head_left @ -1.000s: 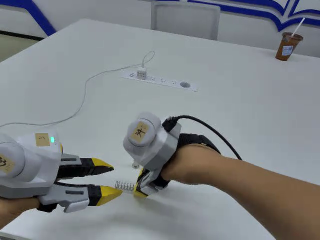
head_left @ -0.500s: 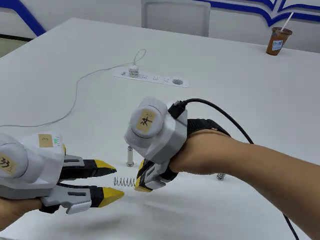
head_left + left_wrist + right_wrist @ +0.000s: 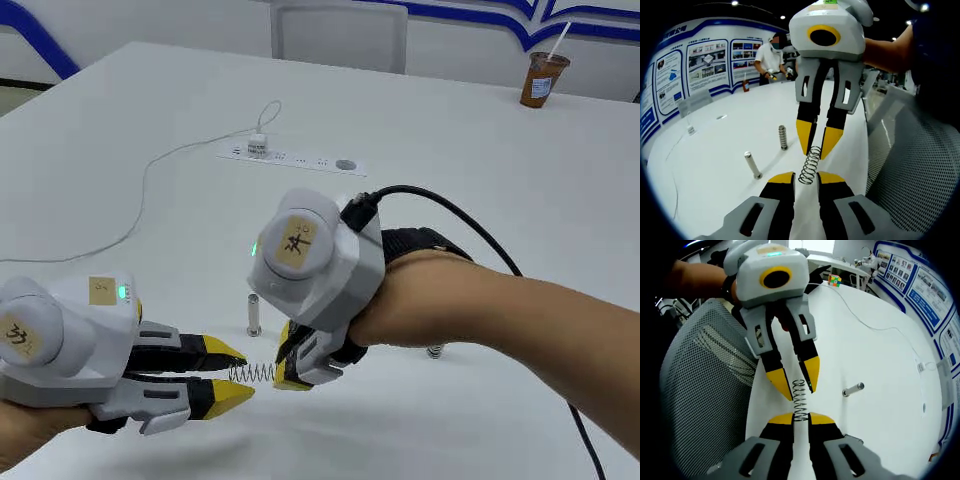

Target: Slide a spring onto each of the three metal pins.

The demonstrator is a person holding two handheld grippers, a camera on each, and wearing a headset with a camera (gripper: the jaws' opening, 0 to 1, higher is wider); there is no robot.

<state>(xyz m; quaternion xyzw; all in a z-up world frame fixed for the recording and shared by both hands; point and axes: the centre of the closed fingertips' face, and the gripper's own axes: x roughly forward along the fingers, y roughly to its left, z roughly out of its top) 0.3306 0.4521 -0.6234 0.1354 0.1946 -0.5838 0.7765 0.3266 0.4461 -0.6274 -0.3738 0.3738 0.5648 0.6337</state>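
Closing in since a moment ago, the left gripper (image 3: 242,375) is now holding its parted fingers around the free end of the spring (image 3: 255,373). The right gripper (image 3: 288,376) fingers are pinching the spring's other end. A bare pin (image 3: 254,315) is standing on the table (image 3: 450,200) just beyond both sets of fingers.

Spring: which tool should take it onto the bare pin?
Right, probably: the right tool clamps the spring, close beside the bare pin. The left tool is open, only flanking its other end.
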